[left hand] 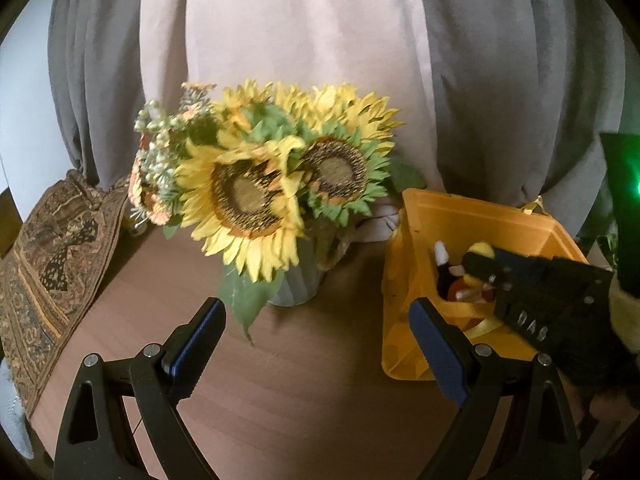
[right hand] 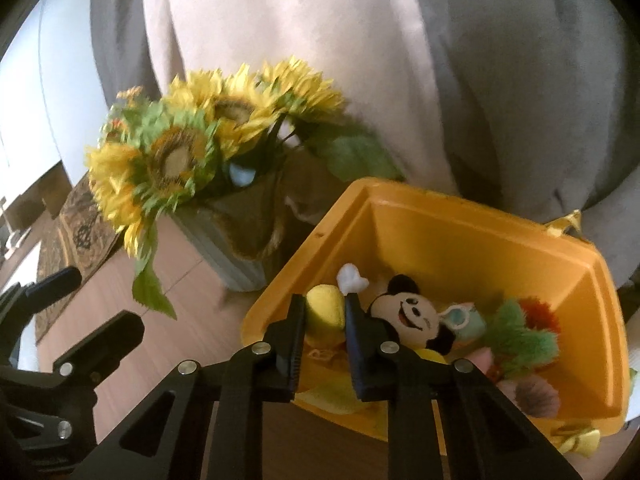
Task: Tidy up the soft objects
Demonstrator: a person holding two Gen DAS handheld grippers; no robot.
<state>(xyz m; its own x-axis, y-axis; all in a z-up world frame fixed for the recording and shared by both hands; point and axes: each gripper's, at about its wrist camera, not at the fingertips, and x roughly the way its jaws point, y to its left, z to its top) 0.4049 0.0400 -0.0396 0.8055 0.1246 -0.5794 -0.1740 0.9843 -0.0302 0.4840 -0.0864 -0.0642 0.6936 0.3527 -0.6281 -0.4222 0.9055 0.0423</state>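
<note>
Fingers [right hand: 324, 330] of right gripper pinch one yellow plush [right hand: 325, 312]; left gripper [left hand: 320, 344] gapes empty.

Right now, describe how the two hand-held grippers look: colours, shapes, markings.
Both are matte black plastic. The left hand-held gripper has two angular fingers with triangular cut-outs, silver round screw heads and dark blue ribbed pads. The right hand-held gripper has the same build; in the left wrist view its body shows pale raised letters, too blurred to read. No cables or sleeves are visible.

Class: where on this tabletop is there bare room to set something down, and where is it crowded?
Free: the brown wooden tabletop between the patterned woven cloth and yellow plastic bin, before the sunflower vase. Crowded: the bin, full of plush toys.
</note>
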